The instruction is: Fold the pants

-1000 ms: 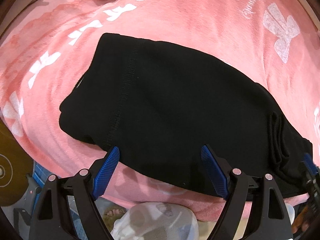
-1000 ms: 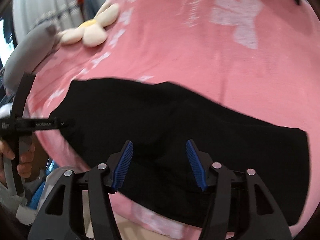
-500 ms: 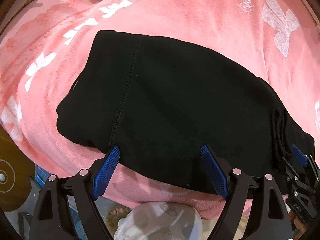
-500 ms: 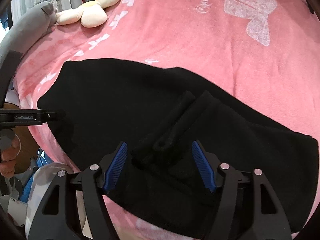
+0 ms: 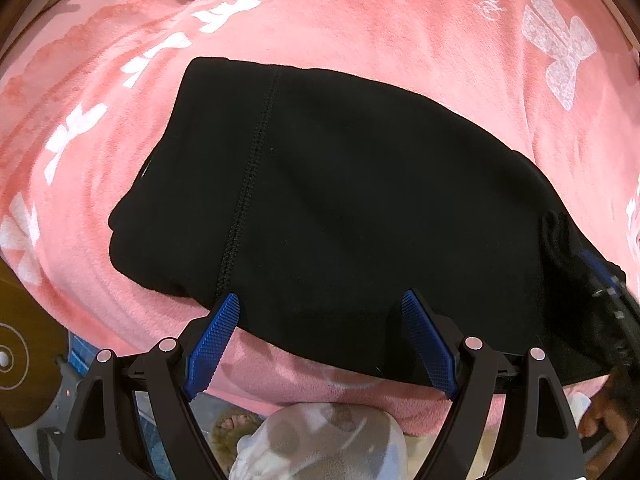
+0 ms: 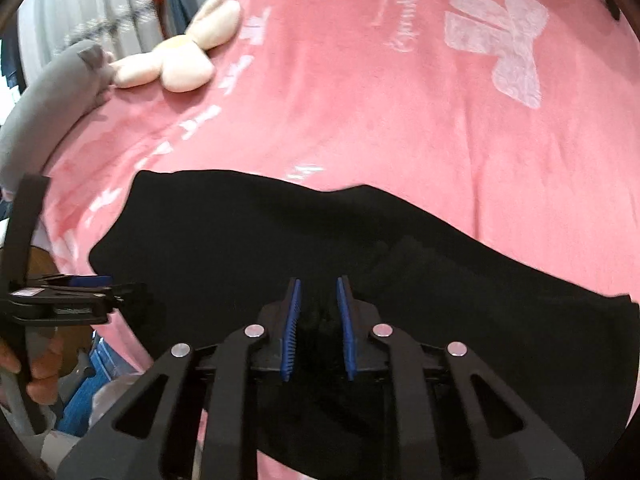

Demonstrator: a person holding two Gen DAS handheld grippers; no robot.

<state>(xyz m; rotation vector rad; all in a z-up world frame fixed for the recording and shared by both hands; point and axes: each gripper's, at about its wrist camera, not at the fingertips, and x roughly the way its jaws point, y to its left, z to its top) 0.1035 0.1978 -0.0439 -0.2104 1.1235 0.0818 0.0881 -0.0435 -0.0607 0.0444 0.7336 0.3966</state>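
Black pants (image 5: 360, 208) lie folded in a long strip on a pink blanket (image 5: 400, 32). My left gripper (image 5: 320, 308) is open, its blue pads straddling the pants' near edge by the waistband seam. In the right wrist view my right gripper (image 6: 318, 292) is closed on a raised bunch of the pants (image 6: 280, 240) in the middle of the near edge. The left gripper (image 6: 80, 284) shows at the far left, at the pants' end. The right gripper (image 5: 600, 276) shows blurred at the right edge of the left wrist view.
A cream plush toy (image 6: 180, 60) and a grey cushion (image 6: 44, 92) lie at the bed's far left. The blanket's near edge (image 5: 360, 396) drops off to clutter and a white object (image 5: 320, 440) below.
My right gripper has closed from open onto a bunch of the pants' fabric. My left gripper stays open and has edged slightly nearer the pants.
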